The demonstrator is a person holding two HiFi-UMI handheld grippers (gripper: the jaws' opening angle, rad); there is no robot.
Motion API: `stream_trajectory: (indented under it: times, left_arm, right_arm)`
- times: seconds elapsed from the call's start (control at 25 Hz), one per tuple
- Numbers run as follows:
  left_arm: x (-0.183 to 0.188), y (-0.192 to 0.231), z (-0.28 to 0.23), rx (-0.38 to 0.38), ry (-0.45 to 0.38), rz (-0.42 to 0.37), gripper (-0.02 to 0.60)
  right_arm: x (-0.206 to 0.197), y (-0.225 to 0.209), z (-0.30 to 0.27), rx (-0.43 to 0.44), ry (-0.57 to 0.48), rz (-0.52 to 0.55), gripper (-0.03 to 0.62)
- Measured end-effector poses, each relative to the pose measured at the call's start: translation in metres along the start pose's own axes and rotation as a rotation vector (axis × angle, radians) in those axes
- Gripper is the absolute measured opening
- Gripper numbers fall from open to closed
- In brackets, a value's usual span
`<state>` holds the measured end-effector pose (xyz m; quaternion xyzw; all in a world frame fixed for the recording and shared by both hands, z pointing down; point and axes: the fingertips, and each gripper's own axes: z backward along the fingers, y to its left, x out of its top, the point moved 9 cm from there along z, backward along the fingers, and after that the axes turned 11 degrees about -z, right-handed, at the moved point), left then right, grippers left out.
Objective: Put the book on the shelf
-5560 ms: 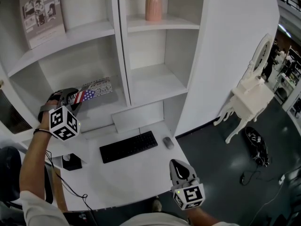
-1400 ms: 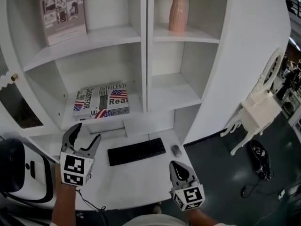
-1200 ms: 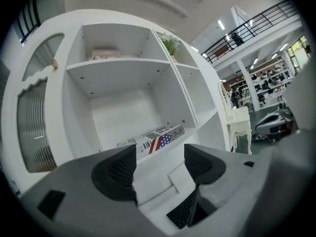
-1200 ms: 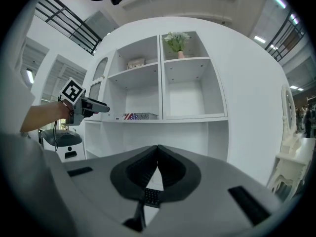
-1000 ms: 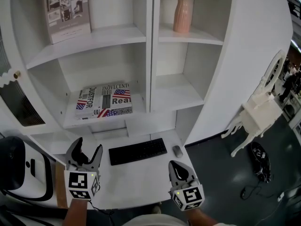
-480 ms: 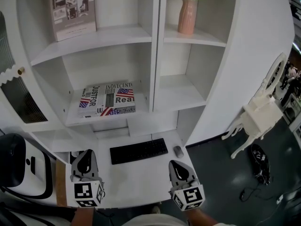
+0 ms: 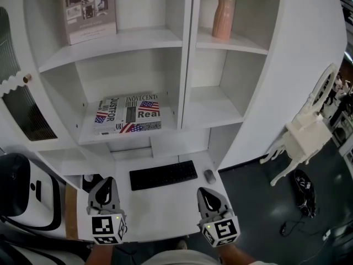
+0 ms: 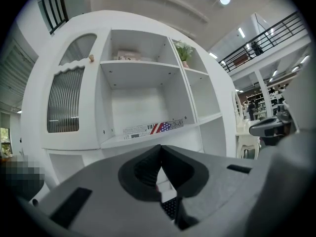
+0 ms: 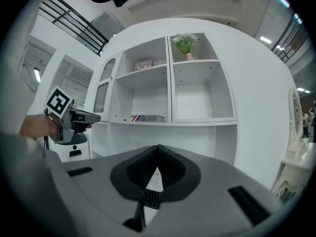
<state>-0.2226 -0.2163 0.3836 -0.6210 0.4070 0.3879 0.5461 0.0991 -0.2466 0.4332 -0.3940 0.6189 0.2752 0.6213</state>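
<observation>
Leave the book (image 7: 128, 114) flat on the lower-left shelf (image 7: 88, 138); looks placed.
Hold left gripper (image 7: 106, 181), just pressed shut on nothing, and right gripper (image 7: 205, 192), also closed and empty, low over the desk (image 7: 165, 208); avoid brushing the keyboard (image 7: 163, 175).

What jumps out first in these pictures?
The book with a stars-and-stripes cover, lying flat lower left in the white shelf unit. Next, the pink ribbed vase of greenery upper right, and the grey left gripper and right gripper, both shut, above the white desk.
</observation>
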Motion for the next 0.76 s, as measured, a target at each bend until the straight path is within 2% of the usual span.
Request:
stream_trajectory:
  times: [0.76]
  left_arm:
    - [0.0015,-0.0038,0.0049,-0.001,0.0,-0.012,0.005]
  right_arm:
    - [0.0034,0.0035,0.0061,0.011,-0.002,0.013,0.003]
